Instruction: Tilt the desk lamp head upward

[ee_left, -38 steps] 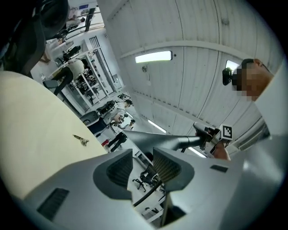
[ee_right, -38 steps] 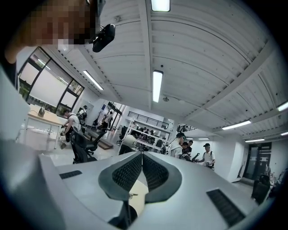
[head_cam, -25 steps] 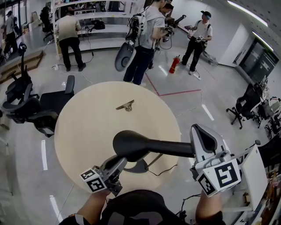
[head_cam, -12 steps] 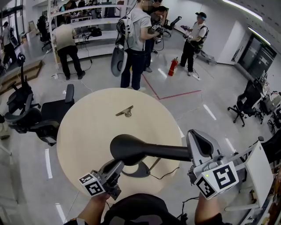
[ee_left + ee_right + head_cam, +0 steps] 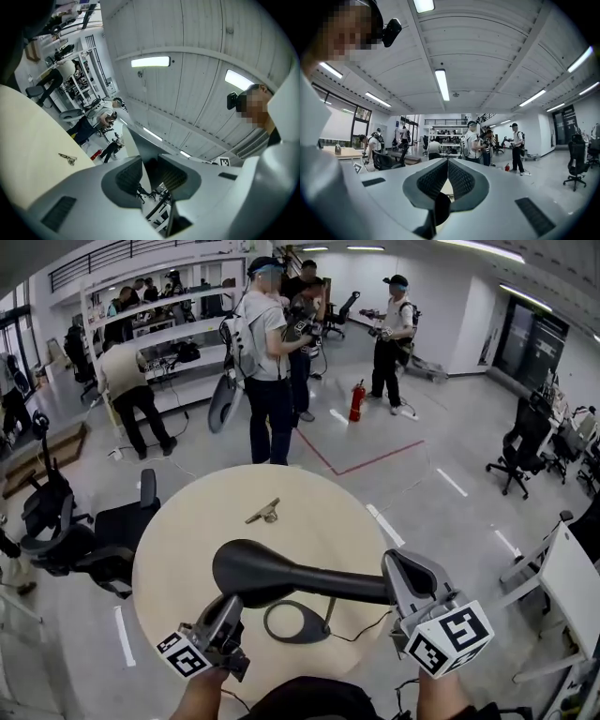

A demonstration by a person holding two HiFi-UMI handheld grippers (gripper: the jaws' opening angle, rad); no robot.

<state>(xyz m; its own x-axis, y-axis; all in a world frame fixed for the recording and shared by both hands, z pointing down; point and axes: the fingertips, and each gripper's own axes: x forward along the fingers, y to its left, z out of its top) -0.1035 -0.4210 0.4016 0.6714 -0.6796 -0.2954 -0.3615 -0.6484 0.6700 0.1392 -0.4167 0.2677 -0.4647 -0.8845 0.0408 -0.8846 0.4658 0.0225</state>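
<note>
On the table (image 5: 183, 540), desk lamp (image 5: 251, 568) in front, metal piece (image 5: 264, 513) behind

Black lamp (image 5: 281, 576) — beige table (image 5: 202, 521).

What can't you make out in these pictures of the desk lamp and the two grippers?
Head view: where the lamp arm ends, hidden inside the right gripper.
Head view: the left gripper tips, covered by the lamp head.
Head view: the small metal piece on the table, too small to identify.
Right gripper view: the lamp arm, only a dark sliver low between the jaws.
</note>
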